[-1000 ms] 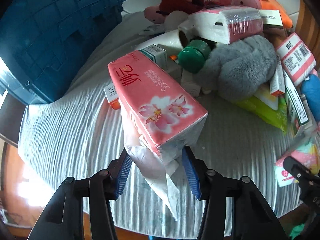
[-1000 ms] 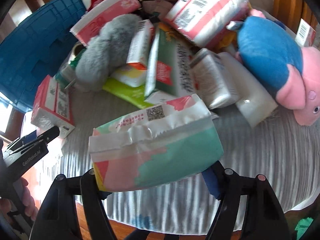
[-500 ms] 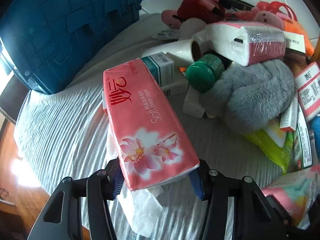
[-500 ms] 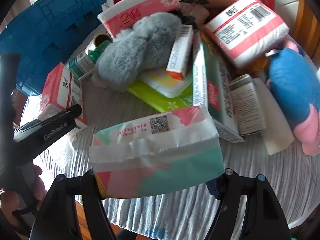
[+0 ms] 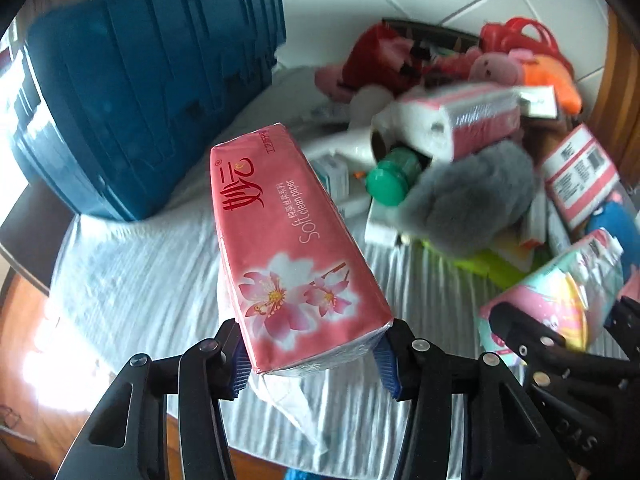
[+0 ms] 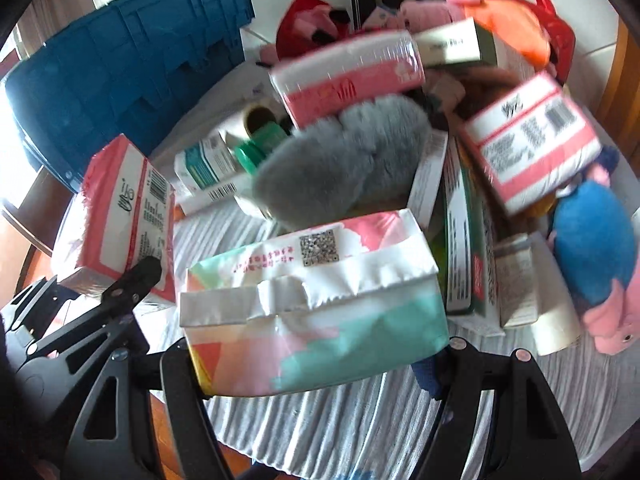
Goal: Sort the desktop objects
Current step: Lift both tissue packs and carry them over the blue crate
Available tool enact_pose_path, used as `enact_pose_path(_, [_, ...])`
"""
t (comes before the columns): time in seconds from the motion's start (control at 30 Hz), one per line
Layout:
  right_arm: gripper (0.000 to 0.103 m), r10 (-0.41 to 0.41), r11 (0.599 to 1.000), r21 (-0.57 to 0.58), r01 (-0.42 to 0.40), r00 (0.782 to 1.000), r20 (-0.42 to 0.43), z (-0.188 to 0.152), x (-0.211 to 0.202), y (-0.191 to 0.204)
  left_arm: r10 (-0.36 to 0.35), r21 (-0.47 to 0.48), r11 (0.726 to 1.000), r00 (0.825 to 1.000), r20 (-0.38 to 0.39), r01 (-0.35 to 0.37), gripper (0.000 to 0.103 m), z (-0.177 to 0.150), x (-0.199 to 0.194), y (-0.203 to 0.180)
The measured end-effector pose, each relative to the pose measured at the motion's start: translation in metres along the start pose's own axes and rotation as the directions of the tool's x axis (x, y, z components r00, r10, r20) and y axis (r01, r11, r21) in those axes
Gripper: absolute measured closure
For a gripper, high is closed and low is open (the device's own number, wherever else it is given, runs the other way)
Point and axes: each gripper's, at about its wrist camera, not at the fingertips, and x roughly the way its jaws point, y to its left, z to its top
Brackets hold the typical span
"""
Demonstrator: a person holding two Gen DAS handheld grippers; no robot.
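A long pink soft-paper tissue pack (image 5: 288, 240) with a flower print is held by its near end above the cloth, with my left gripper (image 5: 312, 354) shut on it, jaws closing a little tighter. A loose white tissue (image 5: 296, 404) hangs under it. A pastel pink-and-teal tissue pack (image 6: 316, 288) is clamped across its width in my right gripper (image 6: 312, 360), also off the table. The left wrist view shows the right gripper (image 5: 560, 312) with its pack (image 5: 556, 292) at lower right. The right wrist view shows the left gripper (image 6: 96, 280) and pink pack (image 6: 124, 216) at left.
A blue plastic crate (image 5: 140, 92) lies at the back left on the white striped cloth (image 5: 140, 280). Piled at the back right are a grey furry toy (image 5: 472, 200), a green-capped bottle (image 5: 388, 180), wrapped paper rolls (image 5: 460, 120), several boxes and plush toys, including a blue-and-pink one (image 6: 596, 240).
Both grippers have risen with their packs. The pink pack now sits deeper between the left pads and points more away. The right gripper has drawn close beside the left one.
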Motion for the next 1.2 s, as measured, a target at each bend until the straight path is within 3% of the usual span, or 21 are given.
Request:
enact_pose_path(0.23, [0.031, -0.015, 1.000, -0.025, 0.019, 0.985, 0.173, 0.023, -0.067, 0.039, -0.012, 0.014, 1.000, 0.983, 0.182, 0.009, 0.053, 0.044, -0.068, 0.049])
enact_pose_path(0.33, [0.031, -0.016, 0.999, -0.040, 0.027, 0.966, 0.257, 0.044, -0.098, 0.063, -0.025, 0.019, 1.000, 0.962, 0.272, 0.021, 0.053, 0.066, -0.102, 0.074])
enact_pose_path(0.53, [0.031, 0.016, 0.995, -0.101, 0.025, 0.921, 0.389, 0.103, -0.105, 0.129, -0.003, -0.003, 1.000, 0.905, 0.425, 0.005, 0.053, 0.111, -0.151, 0.125])
enact_pose_path(0.57, [0.031, 0.025, 0.994, -0.111, 0.021, 0.916, 0.400, 0.106, -0.122, 0.135, 0.005, -0.010, 1.000, 0.897, 0.442, -0.001, 0.053, 0.118, -0.156, 0.133])
enact_pose_path(0.77, [0.031, 0.140, 0.970, -0.241, -0.027, 0.873, 0.466, 0.167, -0.147, 0.185, 0.128, -0.103, 0.991, 0.857, 0.499, -0.088, 0.053, 0.160, -0.171, 0.170])
enact_pose_path(0.87, [0.031, 0.198, 0.952, -0.301, -0.051, 0.854, 0.481, 0.190, -0.151, 0.212, 0.163, -0.142, 0.984, 0.862, 0.480, -0.106, 0.053, 0.176, -0.167, 0.193])
enact_pose_path(1.03, [0.031, 0.259, 0.928, -0.363, -0.087, 0.849, 0.460, 0.220, -0.145, 0.266, 0.199, -0.178, 0.975, 0.878, 0.436, -0.133, 0.053, 0.194, -0.157, 0.243])
enact_pose_path(1.2, [0.031, 0.269, 0.919, -0.384, -0.087, 0.851, 0.451, 0.245, -0.127, 0.325, 0.197, -0.167, 0.976, 0.892, 0.407, -0.140, 0.053, 0.211, -0.141, 0.303])
